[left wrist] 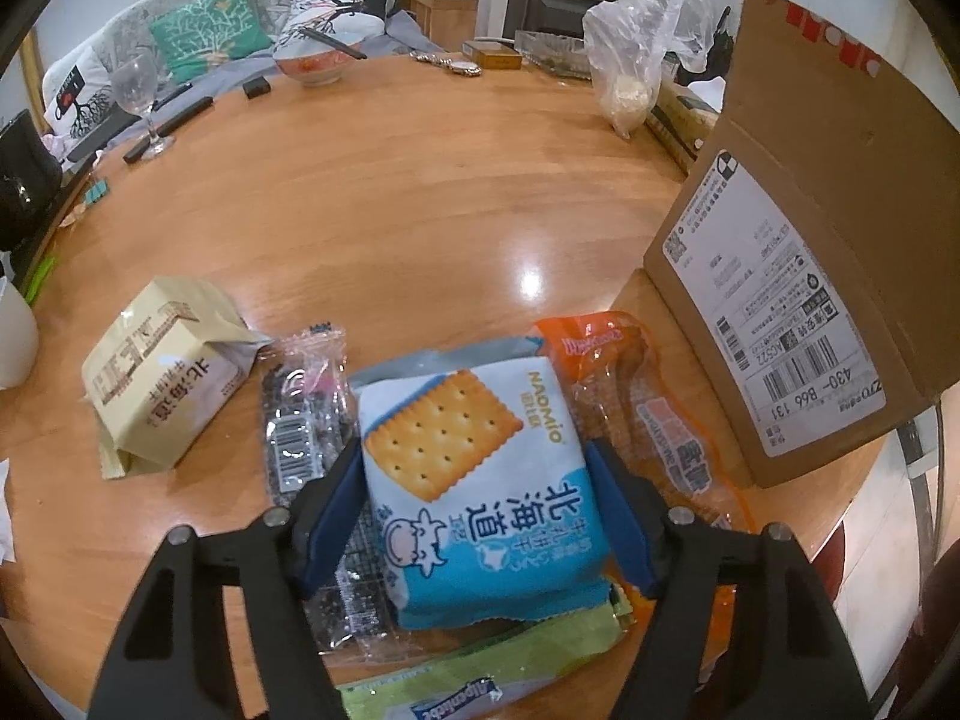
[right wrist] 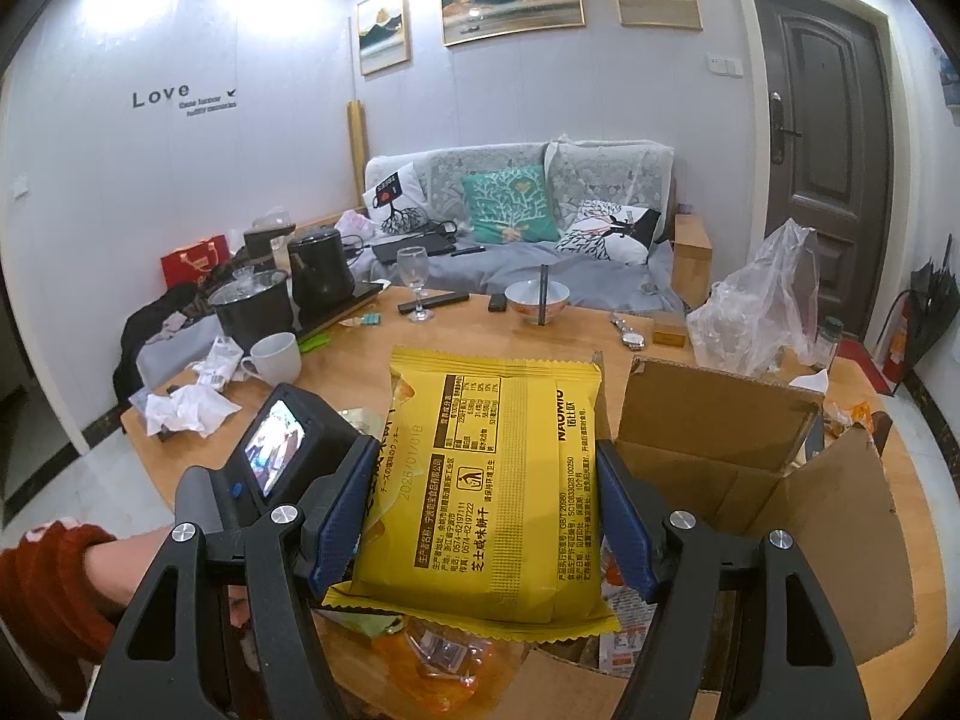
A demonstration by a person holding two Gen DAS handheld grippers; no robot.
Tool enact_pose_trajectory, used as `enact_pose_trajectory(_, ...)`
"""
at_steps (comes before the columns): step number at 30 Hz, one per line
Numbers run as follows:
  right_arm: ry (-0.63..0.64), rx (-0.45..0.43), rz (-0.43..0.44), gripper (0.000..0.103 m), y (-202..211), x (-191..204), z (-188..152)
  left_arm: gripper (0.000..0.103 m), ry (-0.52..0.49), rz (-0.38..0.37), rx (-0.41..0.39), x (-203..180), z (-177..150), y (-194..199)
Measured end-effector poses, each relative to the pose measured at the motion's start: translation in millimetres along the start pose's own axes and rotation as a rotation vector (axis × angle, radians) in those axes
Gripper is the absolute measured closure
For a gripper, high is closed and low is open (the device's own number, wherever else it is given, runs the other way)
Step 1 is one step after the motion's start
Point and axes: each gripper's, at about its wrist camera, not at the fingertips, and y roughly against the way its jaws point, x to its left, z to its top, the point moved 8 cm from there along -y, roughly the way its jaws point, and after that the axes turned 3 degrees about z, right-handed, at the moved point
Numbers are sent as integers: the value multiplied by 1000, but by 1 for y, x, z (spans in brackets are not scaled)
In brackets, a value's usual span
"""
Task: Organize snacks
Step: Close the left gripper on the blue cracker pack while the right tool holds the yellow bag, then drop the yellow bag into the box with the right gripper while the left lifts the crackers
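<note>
left tongs [left wrist: 474, 474]: low over the surface [left wrist: 390, 192], closed on blue cracker pack [left wrist: 474, 480] lying among other snacks | right tongs [right wrist: 480, 498]: raised, gripping yellow cracker pack [right wrist: 486, 492] by both sides, beside open cardboard box [right wrist: 780, 480] near the surface's right edge | box contents: some wrappers, unclear

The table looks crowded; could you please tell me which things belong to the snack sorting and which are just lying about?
Job: blue cracker packet in left gripper; yellow cracker packet in right gripper; cardboard box.

Lying about: wine glass; white mug; bowl; plastic bag.
</note>
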Motion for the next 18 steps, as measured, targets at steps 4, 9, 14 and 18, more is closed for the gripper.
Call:
enact_pose_trajectory(4, 0, 3, 3, 36, -1, 2, 0, 35, 3, -5, -25, 0, 3, 10)
enact_pose_trajectory(9, -2, 3, 7, 36, -1, 3, 0, 35, 15, -15, -68, 4, 11, 34)
enact_pose_trajectory(14, -13, -4, 16, 36, 0, 4, 5, 35, 22, -18, -128, 7, 21, 66)
enact_pose_trajectory(18, -24, -24, 17, 36, 7, -2, 12, 35, 20, -25, -177, 5, 27, 93)
